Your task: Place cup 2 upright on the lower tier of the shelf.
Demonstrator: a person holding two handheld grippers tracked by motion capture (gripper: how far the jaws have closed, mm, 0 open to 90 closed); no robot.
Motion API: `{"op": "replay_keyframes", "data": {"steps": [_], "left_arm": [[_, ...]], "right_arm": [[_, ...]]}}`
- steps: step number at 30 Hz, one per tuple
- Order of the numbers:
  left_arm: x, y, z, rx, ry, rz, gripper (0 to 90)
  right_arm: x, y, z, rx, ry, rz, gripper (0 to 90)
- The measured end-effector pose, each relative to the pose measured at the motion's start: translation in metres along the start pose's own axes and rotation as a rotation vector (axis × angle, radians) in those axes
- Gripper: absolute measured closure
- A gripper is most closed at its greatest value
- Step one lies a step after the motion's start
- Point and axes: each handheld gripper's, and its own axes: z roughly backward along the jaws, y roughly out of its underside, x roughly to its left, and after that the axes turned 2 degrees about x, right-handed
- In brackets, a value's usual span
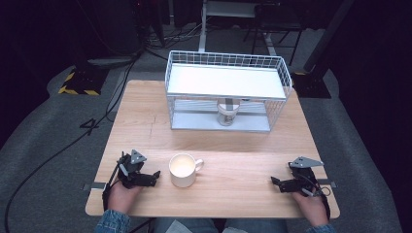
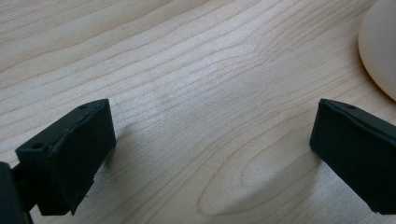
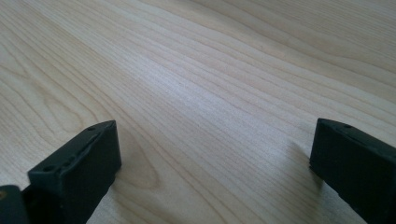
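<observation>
A cream mug point(image 1: 182, 169) with its handle to the right stands near the front of the wooden table point(image 1: 228, 141). My left gripper point(image 1: 154, 175) rests on the table just left of the mug, open, jaws pointing toward it. In the left gripper view the mug's rounded side point(image 2: 379, 46) shows at the upper right, outside the wide gap between the jaws point(image 2: 212, 154). My right gripper point(image 1: 276, 182) lies at the front right, open, with bare wood between its jaws point(image 3: 212, 163). A small cup point(image 1: 227, 114) stands on the lower shelf of a white wire rack point(image 1: 228, 90).
The wire rack stands at the back of the table, with a white upper shelf. Cables and a stand with a yellow-black base point(image 1: 77, 83) lie on the grey floor at the left. Bare wood stretches between the mug and the right gripper.
</observation>
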Motion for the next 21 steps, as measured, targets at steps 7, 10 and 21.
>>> {"op": "replay_keyframes", "data": {"steps": [7, 10, 21], "left_arm": [[0.002, 0.0, 0.001, 0.007, 0.003, 0.003, 0.2], [0.004, -0.001, 0.005, -0.006, 0.002, 0.0, 0.6], [-0.003, -0.004, 0.033, -0.137, 0.048, -0.012, 1.2]], "right_arm": [[0.0, 0.0, 0.0, 0.0, 0.001, 0.0, 2.2], [0.0, 0.0, 0.0, 0.0, 0.001, 0.0, 2.2], [0.001, -0.001, -0.001, 0.0, 0.004, -0.013, 1.7]]}}
